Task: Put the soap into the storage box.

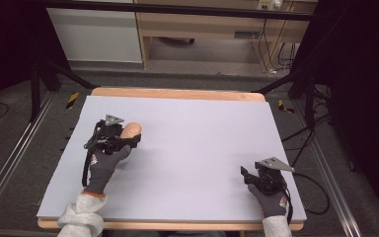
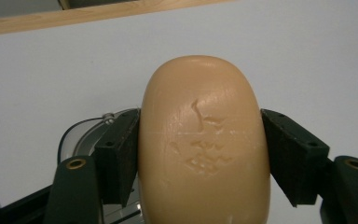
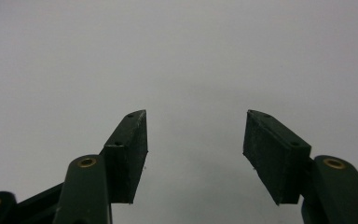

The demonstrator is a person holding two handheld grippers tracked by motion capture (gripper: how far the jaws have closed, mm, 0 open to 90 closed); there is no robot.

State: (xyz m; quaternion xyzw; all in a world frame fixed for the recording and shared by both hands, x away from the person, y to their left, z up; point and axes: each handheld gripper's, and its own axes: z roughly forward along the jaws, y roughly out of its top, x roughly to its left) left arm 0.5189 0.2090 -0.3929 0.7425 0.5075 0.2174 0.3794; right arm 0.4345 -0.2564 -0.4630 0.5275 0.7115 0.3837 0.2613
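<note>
Both pads of the left gripper (image 2: 200, 154) clamp the tan soap bar (image 2: 204, 144) at the mat's (image 1: 187, 148) nine o'clock side — keep the squeeze even, carry it low. Right gripper (image 3: 195, 154) rests at five o'clock, jaws apart, nothing between them.

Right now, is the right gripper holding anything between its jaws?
No. In the right gripper view the right gripper has its jaws spread apart, with nothing between them but the bare pale table surface.

Tan soap bar (image 2: 204, 144) w/ scuffed face, black grippers, grey gloves (image 1: 103, 165), pale lilac table top (image 1: 192, 148), wood edge
</note>
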